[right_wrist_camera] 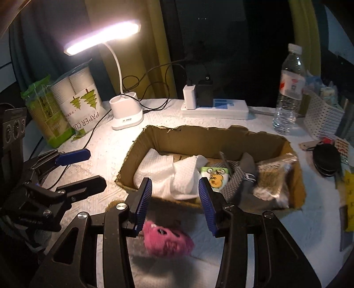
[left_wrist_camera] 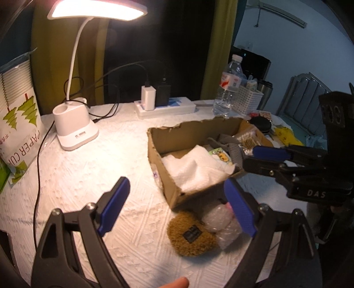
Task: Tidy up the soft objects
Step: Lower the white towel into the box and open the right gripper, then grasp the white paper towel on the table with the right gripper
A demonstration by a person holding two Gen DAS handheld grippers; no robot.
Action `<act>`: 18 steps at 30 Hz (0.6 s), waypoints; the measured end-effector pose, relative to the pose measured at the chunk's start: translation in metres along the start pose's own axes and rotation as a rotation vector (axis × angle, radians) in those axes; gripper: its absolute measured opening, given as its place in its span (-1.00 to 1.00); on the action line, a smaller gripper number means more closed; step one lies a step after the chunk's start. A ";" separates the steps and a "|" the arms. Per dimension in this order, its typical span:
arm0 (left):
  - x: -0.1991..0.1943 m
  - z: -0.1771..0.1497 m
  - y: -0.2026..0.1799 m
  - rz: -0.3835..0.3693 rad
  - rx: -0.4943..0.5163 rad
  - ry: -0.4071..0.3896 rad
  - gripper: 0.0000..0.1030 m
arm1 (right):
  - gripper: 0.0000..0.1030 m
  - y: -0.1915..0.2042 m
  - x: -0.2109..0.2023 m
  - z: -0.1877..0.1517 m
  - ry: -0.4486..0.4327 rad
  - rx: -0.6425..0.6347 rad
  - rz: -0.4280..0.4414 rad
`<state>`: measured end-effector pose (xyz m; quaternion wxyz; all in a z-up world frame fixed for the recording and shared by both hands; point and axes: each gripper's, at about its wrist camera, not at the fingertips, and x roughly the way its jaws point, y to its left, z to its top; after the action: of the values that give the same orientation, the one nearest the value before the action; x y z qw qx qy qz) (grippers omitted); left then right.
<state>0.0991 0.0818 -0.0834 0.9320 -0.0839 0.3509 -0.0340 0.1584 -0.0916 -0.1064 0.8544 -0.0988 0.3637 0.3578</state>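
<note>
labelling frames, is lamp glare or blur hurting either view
Left wrist view: the desk lamp head blows out to white, but the brown plush stays sharp. Right wrist view: similar lamp glare, and the pink plush below the open right gripper is blurred.

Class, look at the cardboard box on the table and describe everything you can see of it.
The cardboard box is brown corrugated card, open-topped, with ragged torn rims where flaps were ripped off. It rests flat on the white textured table cover. Inside lie a folded white cloth, a small cartoon-printed packet, grey fabric items and a clear plastic bag. A brown fuzzy item lies just outside its near wall.
</note>
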 end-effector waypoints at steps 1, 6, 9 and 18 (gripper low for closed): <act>-0.001 -0.001 -0.002 -0.002 0.002 0.000 0.72 | -0.10 -0.001 -0.005 -0.002 -0.005 0.001 -0.004; -0.005 -0.005 -0.014 -0.013 0.016 0.003 0.72 | -0.09 -0.003 -0.025 -0.012 -0.024 0.011 -0.015; -0.007 -0.009 -0.021 -0.017 0.024 0.010 0.72 | -0.09 -0.004 -0.033 -0.019 -0.028 0.013 -0.018; -0.003 -0.025 -0.036 -0.021 0.033 0.054 0.72 | 0.10 -0.016 -0.043 -0.051 -0.006 0.049 -0.034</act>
<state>0.0802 0.0436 -0.0942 0.9230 -0.0713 0.3745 -0.0518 0.1210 -0.1481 -0.1147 0.8636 -0.0831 0.3683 0.3342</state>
